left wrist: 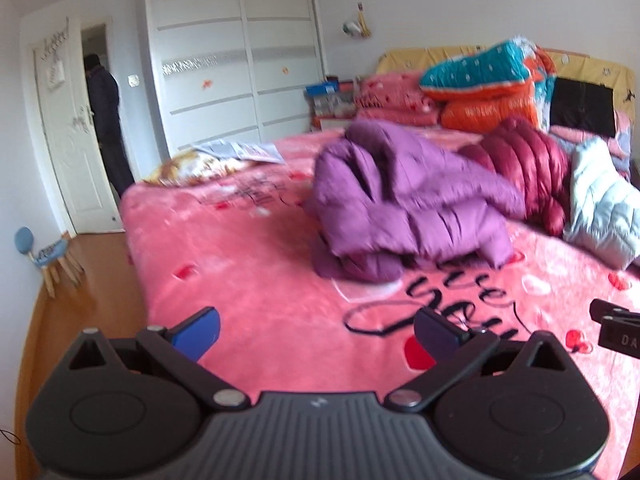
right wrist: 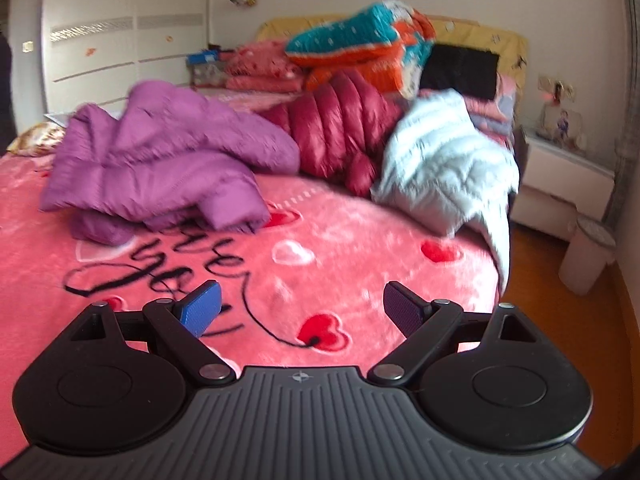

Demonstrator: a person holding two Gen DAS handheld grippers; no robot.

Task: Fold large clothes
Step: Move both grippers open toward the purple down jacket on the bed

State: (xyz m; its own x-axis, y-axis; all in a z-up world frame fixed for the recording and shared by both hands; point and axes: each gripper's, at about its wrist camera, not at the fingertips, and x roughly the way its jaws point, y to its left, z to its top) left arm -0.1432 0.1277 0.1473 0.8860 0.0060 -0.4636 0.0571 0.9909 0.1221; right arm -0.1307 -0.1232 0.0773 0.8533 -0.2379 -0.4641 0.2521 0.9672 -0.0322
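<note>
A crumpled purple puffer jacket [left wrist: 404,204] [right wrist: 160,164] lies in a heap on the pink blanket-covered bed [left wrist: 260,280] [right wrist: 360,248]. Beside it to the right are a dark red puffer jacket [left wrist: 528,160] [right wrist: 340,128] and a pale blue puffer jacket [left wrist: 600,208] [right wrist: 444,168], whose edge hangs over the bed's right side. My left gripper [left wrist: 316,334] is open above the near part of the blanket, holding nothing. My right gripper [right wrist: 302,310] is also open over the blanket, well short of the jackets. The tip of the right gripper [left wrist: 616,326] shows at the left wrist view's right edge.
Folded quilts in teal and orange [left wrist: 488,80] [right wrist: 360,48] and pink bedding are stacked at the headboard. A white wardrobe [left wrist: 236,52] stands behind the bed. A person in dark clothes [left wrist: 106,120] stands in the doorway. A small blue chair [left wrist: 48,256], a nightstand [right wrist: 560,184] and a white bin [right wrist: 588,256] flank the bed.
</note>
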